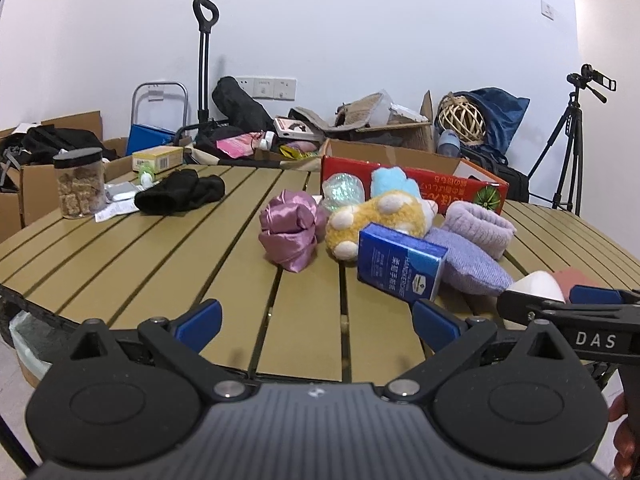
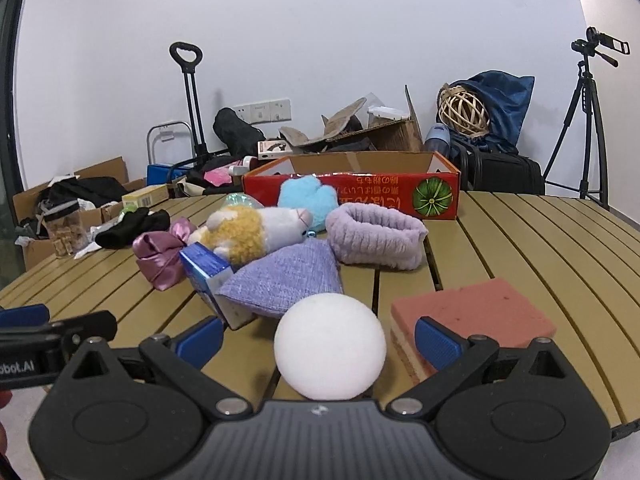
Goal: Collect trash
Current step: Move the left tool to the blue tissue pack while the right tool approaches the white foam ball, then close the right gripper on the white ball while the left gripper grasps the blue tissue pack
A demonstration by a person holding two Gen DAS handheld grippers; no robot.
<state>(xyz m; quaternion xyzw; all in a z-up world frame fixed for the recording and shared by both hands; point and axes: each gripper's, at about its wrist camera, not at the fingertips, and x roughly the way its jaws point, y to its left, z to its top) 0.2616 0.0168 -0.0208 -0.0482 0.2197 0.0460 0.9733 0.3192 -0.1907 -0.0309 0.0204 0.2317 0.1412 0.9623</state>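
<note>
A slatted tan table [image 1: 160,264] holds a heap: a pink satin cloth [image 1: 290,232], a yellow plush toy [image 1: 376,220], a blue carton [image 1: 400,266], a lilac knitted cloth [image 2: 280,280], a lilac headband [image 2: 376,240], a pink sponge [image 2: 476,316] and a white foam ball [image 2: 330,346]. My right gripper [image 2: 320,340] is open with the ball between its fingers, not squeezed. My left gripper [image 1: 316,322] is open and empty over the table's near edge, left of the blue carton. The ball also shows in the left wrist view [image 1: 538,286].
A red cardboard box [image 2: 356,196] stands open at the table's back. A black cloth [image 1: 180,196], a jar of snacks [image 1: 80,184] and papers lie far left. A lined bin [image 1: 28,340] sits below the table's left edge. Boxes, bags and a tripod [image 2: 588,120] stand behind.
</note>
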